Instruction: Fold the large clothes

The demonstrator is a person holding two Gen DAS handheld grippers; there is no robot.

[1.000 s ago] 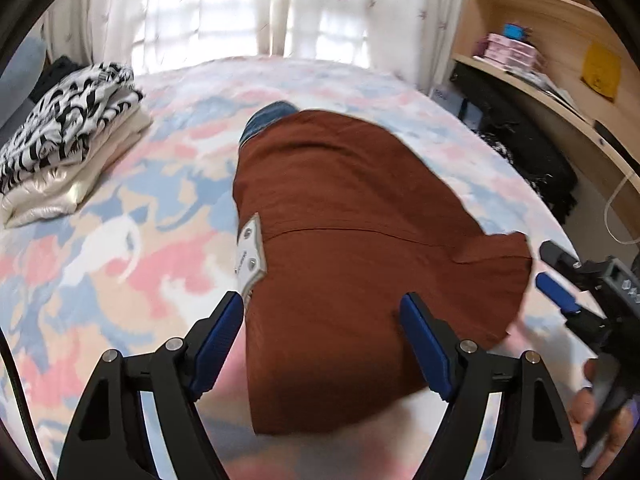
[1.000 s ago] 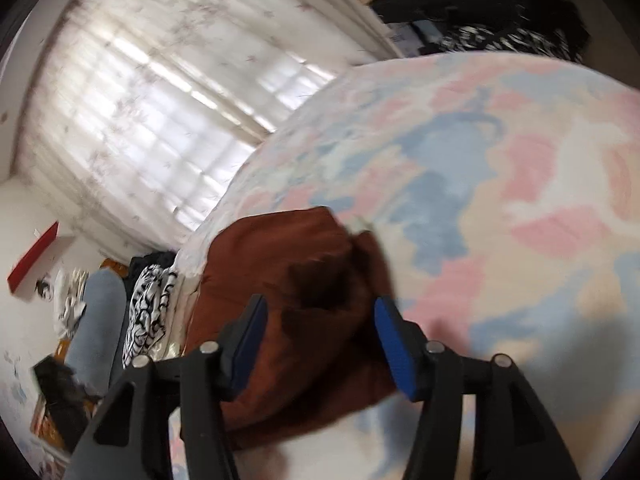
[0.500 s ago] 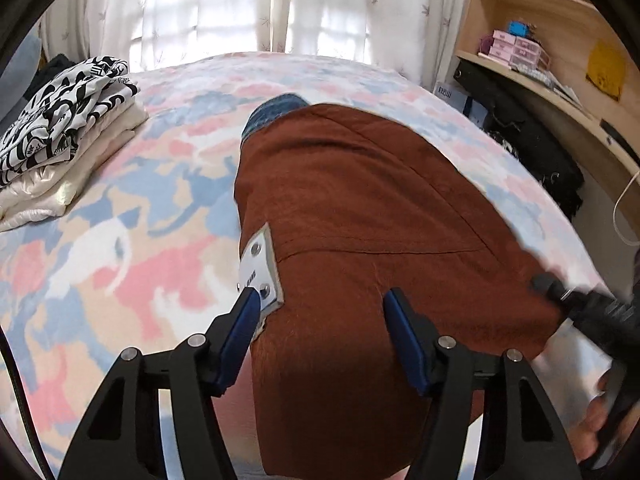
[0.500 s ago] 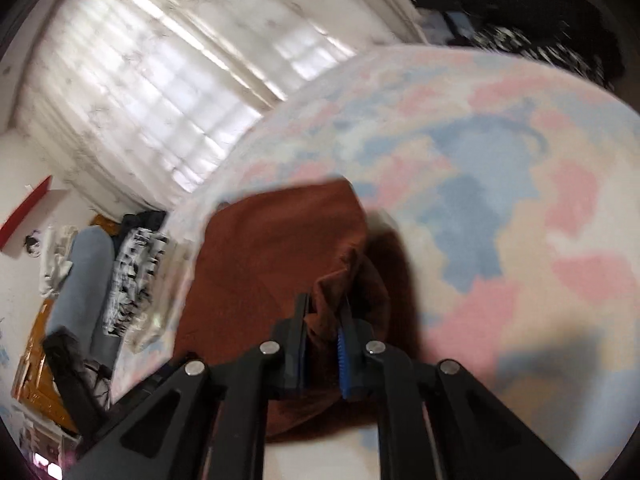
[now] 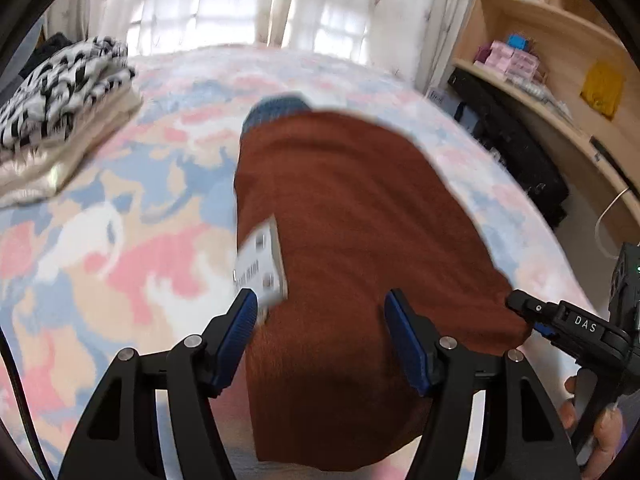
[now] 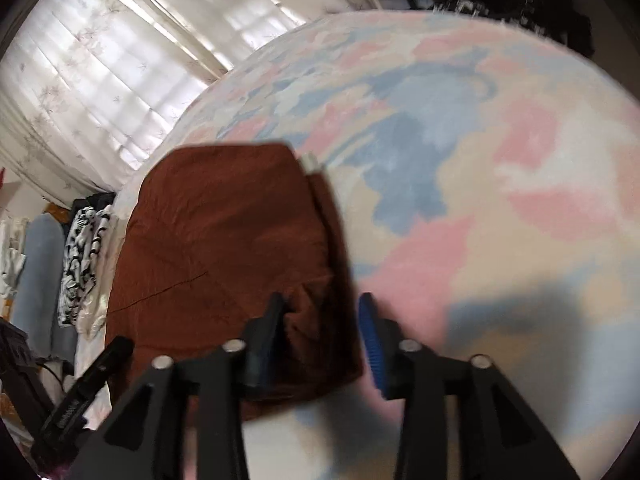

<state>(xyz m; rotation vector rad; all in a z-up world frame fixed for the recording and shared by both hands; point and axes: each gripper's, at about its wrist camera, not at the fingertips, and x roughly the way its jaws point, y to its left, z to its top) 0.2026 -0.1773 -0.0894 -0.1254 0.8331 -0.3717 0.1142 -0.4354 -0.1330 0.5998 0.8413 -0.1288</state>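
while opening, right fingers (image 6: pixel 372 340) over garment (image 6: pixel 224 248)

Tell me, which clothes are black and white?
The zebra-striped garment on top of the folded pile at the bed's far left. The rust-brown garment spread in the middle is plain, and a cream one lies underneath.

- The folded garment (image 5: pixel 352 248) lies on the bed (image 5: pixel 120 248), in the middle of the left wrist view.
- A stack of folded clothes (image 5: pixel 56 120) sits on the bed, to the garment's left and well apart.
- The curtains (image 5: pixel 240 0) hang behind the bed.
- The shelves (image 5: pixel 560 40) stand to the bed's right.
- The left claw (image 5: pixel 320 340) hangs over the garment's near end.
- The right claw (image 6: pixel 322 340), opening, straddles the garment's right corner.
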